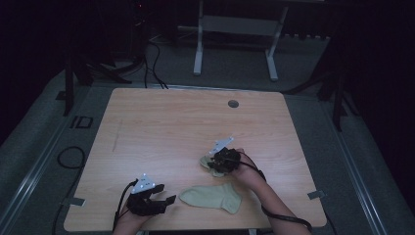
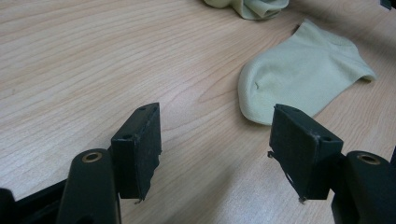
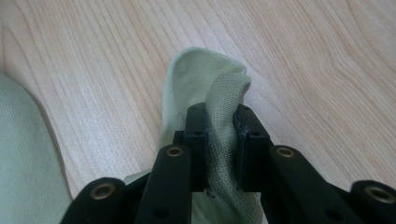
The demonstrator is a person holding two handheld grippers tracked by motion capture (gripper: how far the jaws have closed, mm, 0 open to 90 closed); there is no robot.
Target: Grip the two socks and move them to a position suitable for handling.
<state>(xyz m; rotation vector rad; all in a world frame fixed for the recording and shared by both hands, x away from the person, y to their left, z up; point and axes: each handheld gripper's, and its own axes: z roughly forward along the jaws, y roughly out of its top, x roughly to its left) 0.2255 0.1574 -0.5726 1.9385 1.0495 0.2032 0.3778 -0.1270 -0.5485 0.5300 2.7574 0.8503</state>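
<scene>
socks on our table
our right gripper (image 3: pixel 222 140) pinches the bunched sock (image 3: pixel 210 88); our left gripper (image 2: pixel 215 140) stands spread beside the flat sock (image 2: pixel 299 70).

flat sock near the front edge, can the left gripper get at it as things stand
Probably yes. The left gripper sits open on the table right beside the flat sock, with bare wood between them. The right gripper is busy farther back, pinching the other sock, so nothing blocks the way.
</scene>
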